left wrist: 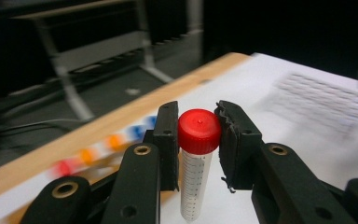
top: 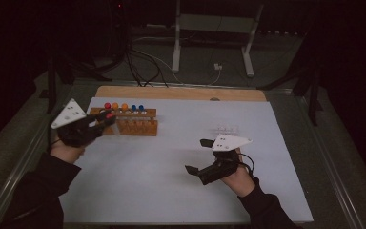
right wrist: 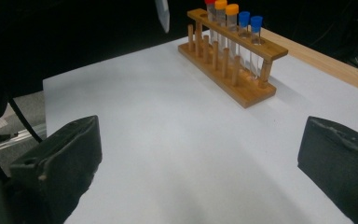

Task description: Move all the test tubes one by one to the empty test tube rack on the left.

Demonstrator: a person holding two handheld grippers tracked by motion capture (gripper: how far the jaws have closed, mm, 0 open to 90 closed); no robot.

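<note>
One wooden rack (right wrist: 230, 60) on the counter (top: 171, 171) holds five capped tubes: one red, two orange, two blue. A sixth, the red-capped tube (left wrist: 196, 158), sits upright between the left gripper (top: 106, 119) jaws, pinched just under its cap, seen closely in the left gripper view. The right gripper (top: 196, 155), held low and well apart from the rack, has its jaws spread wide.

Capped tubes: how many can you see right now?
6. Five stand in the wooden rack: red, two orange, two blue. One red-capped tube is in the left hand-held gripper.
</note>
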